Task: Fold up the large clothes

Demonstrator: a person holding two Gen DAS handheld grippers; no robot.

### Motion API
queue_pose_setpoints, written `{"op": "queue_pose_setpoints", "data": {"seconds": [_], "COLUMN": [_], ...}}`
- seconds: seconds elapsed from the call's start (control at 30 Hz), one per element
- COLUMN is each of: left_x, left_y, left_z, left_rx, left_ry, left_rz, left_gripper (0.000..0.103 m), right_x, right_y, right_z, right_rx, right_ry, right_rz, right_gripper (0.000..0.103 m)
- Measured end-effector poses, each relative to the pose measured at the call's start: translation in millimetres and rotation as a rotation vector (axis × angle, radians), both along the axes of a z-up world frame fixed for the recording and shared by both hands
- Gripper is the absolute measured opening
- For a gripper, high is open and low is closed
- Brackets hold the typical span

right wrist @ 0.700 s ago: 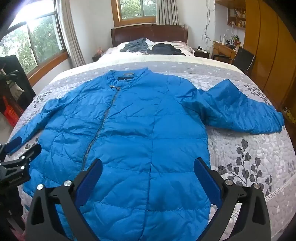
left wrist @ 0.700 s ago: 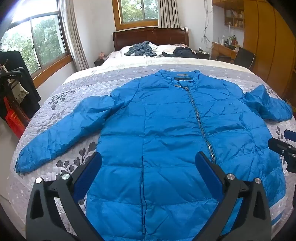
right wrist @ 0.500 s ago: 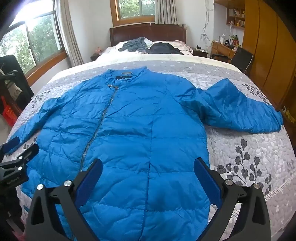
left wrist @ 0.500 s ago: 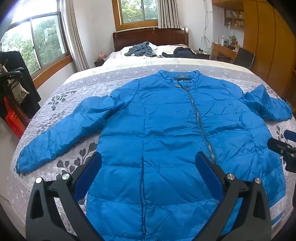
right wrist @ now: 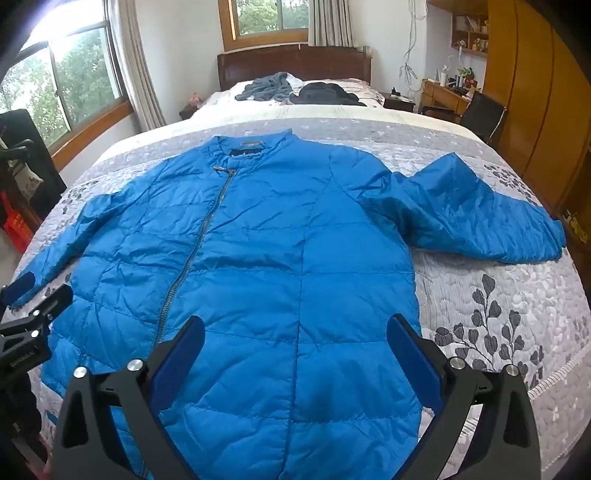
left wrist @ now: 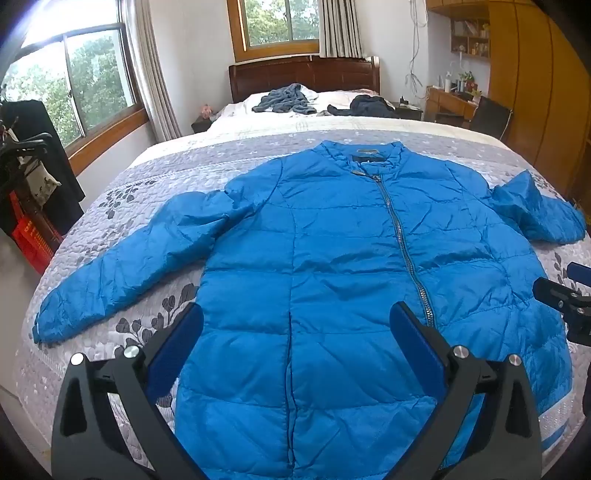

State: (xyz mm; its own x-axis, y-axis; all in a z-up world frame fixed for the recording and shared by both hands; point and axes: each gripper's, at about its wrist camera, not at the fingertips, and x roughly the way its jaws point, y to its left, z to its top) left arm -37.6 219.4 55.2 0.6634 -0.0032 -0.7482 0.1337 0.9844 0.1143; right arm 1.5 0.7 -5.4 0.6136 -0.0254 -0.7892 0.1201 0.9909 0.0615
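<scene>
Barely anything has shifted since a moment ago: both views have crept slightly forward over the jacket, and the jacket itself lies as it did. Closest to me, my left tongs [left wrist: 295,328] hang spread wide apart over the lower front panel, holding nothing, and my right tongs [right wrist: 295,332] hang just as wide and empty over the hem on the other side; each pair shows at the edge of the other's view. Beneath them the blue puffer jacket [left wrist: 351,258] lies flat, front up and zipped, on the grey floral quilt [right wrist: 498,314] of the bed [left wrist: 177,155], hem toward me and collar away. Its one sleeve [left wrist: 129,258] stretches out straight across the quilt on my left, while the other sleeve [right wrist: 472,218] is bent and bunched at my right. Farther off, a grey garment [left wrist: 284,98] and a dark garment [left wrist: 365,103] lie crumpled near the wooden headboard [left wrist: 306,75], below the window [left wrist: 280,22].
</scene>
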Motion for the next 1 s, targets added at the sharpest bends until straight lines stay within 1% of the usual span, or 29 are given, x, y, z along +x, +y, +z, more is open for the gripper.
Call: {"op": "queue_pose_setpoints", "data": {"seconds": [1.0], "left_x": [0.5], "left_y": [-1.2], "left_z": [-0.6], "left_rx": [0.004], "left_ry": [0.0], "left_rz": [-0.003], "left_gripper": [0.1], "right_x": [0.6], "right_y": [0.3], "right_z": [2.4], "right_rx": [-0.005], "right_ry": [-0.004], "right_rz": [-0.001], "right_gripper": [0.099]}}
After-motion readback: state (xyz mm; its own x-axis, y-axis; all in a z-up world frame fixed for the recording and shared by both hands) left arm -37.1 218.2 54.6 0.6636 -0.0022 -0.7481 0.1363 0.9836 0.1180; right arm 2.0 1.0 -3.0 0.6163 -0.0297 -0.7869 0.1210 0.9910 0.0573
